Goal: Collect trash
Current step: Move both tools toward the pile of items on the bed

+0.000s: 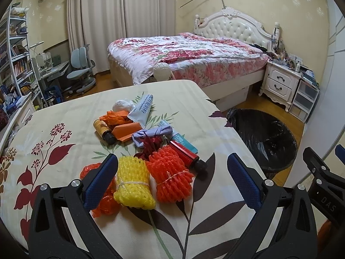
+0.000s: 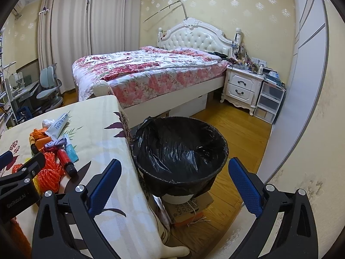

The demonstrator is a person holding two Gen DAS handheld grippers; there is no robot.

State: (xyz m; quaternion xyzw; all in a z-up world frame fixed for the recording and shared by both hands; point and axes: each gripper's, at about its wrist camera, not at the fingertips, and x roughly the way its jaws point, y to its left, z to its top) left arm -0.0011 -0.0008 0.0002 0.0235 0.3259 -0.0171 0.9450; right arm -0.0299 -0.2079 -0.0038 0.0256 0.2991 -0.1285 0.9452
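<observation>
A heap of trash lies on the floral-clothed table (image 1: 64, 116): a yellow foam net (image 1: 132, 183), an orange foam net (image 1: 171, 177), red plastic wrap (image 1: 103, 202), a red tube (image 1: 185, 153), a brown bottle (image 1: 103, 130), orange paper (image 1: 127, 132), a white wad (image 1: 123, 105) and a white tube (image 1: 142, 110). My left gripper (image 1: 172, 170) hovers open over the two nets, nothing between its fingers. My right gripper (image 2: 174, 177) is open above the black-lined bin (image 2: 179, 149), which stands beside the table's right edge. The bin (image 1: 265, 140) shows in the left wrist view too.
The bin rests on a cardboard box (image 2: 189, 209) on the wooden floor. Behind are a bed (image 2: 146, 73) with a floral cover, a white nightstand (image 2: 241, 88), plastic drawers (image 2: 269, 103), a desk chair (image 1: 80, 69) and bookshelves (image 1: 17, 60). A pale wardrobe (image 2: 306, 86) stands right.
</observation>
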